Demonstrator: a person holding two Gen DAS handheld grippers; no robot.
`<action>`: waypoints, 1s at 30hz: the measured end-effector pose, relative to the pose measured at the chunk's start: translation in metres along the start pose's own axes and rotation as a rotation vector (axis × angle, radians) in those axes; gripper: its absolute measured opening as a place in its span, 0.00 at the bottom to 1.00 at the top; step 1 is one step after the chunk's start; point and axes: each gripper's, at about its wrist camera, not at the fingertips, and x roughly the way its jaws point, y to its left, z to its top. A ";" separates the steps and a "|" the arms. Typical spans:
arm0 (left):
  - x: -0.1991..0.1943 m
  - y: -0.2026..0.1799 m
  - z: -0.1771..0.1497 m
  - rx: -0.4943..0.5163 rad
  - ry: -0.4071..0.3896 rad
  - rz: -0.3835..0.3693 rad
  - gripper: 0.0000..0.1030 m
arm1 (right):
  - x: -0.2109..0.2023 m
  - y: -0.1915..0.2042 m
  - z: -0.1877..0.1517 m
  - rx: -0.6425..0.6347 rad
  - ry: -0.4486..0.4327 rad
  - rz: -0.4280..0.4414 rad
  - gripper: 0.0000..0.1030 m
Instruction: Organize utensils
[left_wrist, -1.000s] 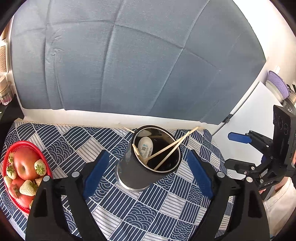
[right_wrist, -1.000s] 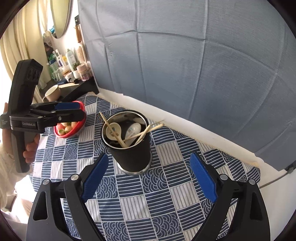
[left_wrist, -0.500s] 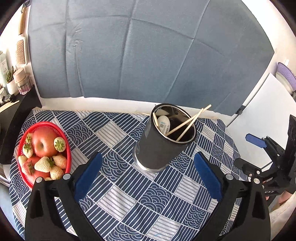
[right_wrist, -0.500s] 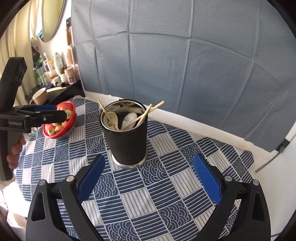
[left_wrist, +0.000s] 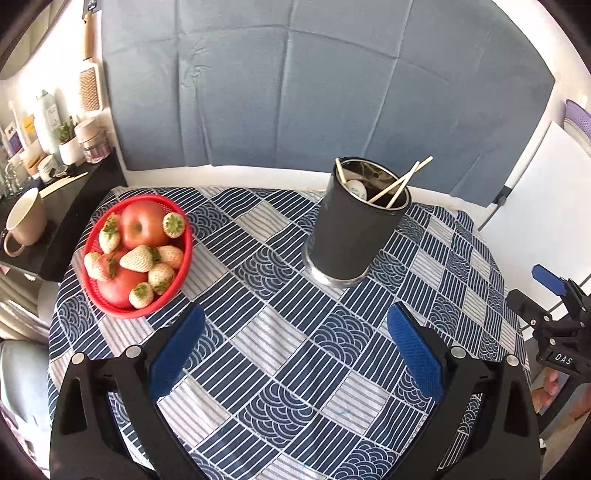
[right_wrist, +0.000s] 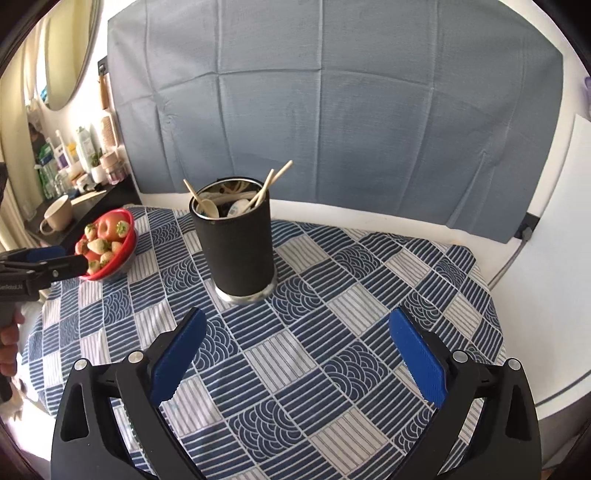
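Observation:
A black cylindrical utensil holder (left_wrist: 354, 236) (right_wrist: 236, 247) stands upright on the blue patterned tablecloth (left_wrist: 280, 343) (right_wrist: 332, 332). Wooden chopsticks (left_wrist: 400, 182) (right_wrist: 273, 182) and white spoons (right_wrist: 210, 208) stick out of its top. My left gripper (left_wrist: 293, 326) hangs open over the cloth, well in front of the holder, nothing between its blue pads. My right gripper (right_wrist: 293, 326) is open too, short of the holder, also empty. Each gripper shows at the edge of the other's view.
A red bowl (left_wrist: 138, 243) (right_wrist: 110, 245) of apples and strawberries sits at the table's left side. A dark shelf with a beige mug (left_wrist: 24, 221) and bottles stands beyond the left edge. A blue cloth backdrop (left_wrist: 314, 92) hangs behind, a white board (left_wrist: 535, 214) stands at right.
Both grippers have drawn back from the holder, which now looks smaller and farther away. Their jaws have spread slightly wider. More of the tablecloth and the fruit bowl has come into view.

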 end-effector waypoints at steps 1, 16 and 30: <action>-0.004 0.000 -0.003 0.000 -0.001 0.017 0.94 | -0.002 -0.001 -0.004 0.008 0.008 -0.012 0.92; -0.058 -0.028 -0.039 0.005 0.034 0.046 0.94 | -0.075 0.011 -0.028 0.001 -0.023 -0.022 0.92; -0.078 -0.033 -0.038 0.035 -0.019 0.115 0.94 | -0.077 0.019 -0.036 0.030 0.016 0.007 0.92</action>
